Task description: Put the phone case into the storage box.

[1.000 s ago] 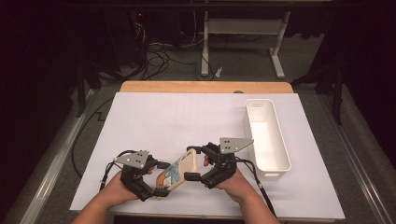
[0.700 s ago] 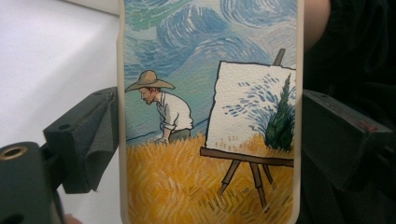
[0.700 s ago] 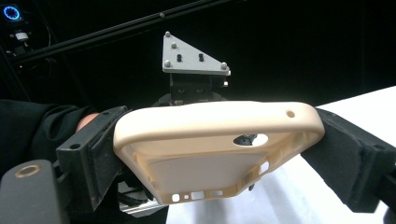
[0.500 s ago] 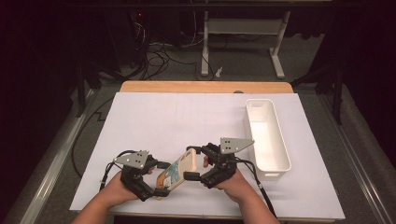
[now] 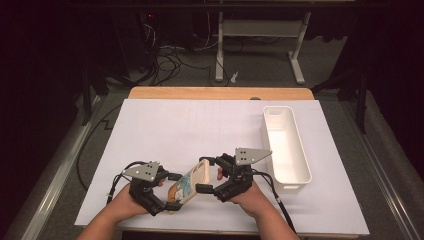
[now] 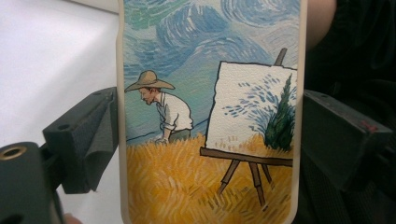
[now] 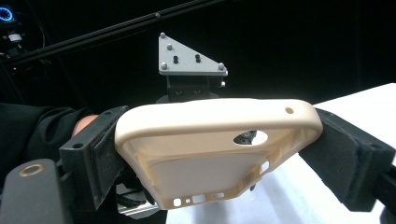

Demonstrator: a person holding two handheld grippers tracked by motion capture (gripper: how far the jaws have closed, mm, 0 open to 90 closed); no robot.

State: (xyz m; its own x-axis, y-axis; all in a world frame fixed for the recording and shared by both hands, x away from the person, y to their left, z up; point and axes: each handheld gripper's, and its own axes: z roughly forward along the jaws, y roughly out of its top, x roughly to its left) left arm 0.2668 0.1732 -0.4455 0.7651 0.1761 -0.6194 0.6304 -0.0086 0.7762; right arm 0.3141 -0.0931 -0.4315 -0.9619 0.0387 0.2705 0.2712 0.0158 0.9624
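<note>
Closest to the near table edge: left gripper [image 5: 170,192], jaws closed down onto the phone case [image 5: 189,184], one pad on each long side, near the case's lower end. In the left gripper view, painted back of the case [image 6: 210,116] upright between the two jaws, pads pressed against both cream edges; picture of a man in a straw hat bent over a yellow field, an easel with a canvas beside him, swirled blue sky above. Just past that, right gripper [image 5: 210,175], jaws likewise closed on the same case, clamping its far end across the width. In the right gripper view, hollow inner side of the case [image 7: 215,149] spanning from one jaw to the other, camera opening and small port cut-outs visible, both pads tight on the rim. Beyond the case there, the left gripper's grey three-cornered plate [image 7: 189,58]. Case held between the two grippers, slanting from one to the other; lifted off or touching the white sheet [image 5: 200,130] hard to tell from above, probably lifted. Well beyond the right jaws and off to their outer side, a white bin [image 5: 285,145] on the sheet. Farthest, wooden table edge [image 5: 220,93], then cables on the floor [image 5: 170,55].
</note>
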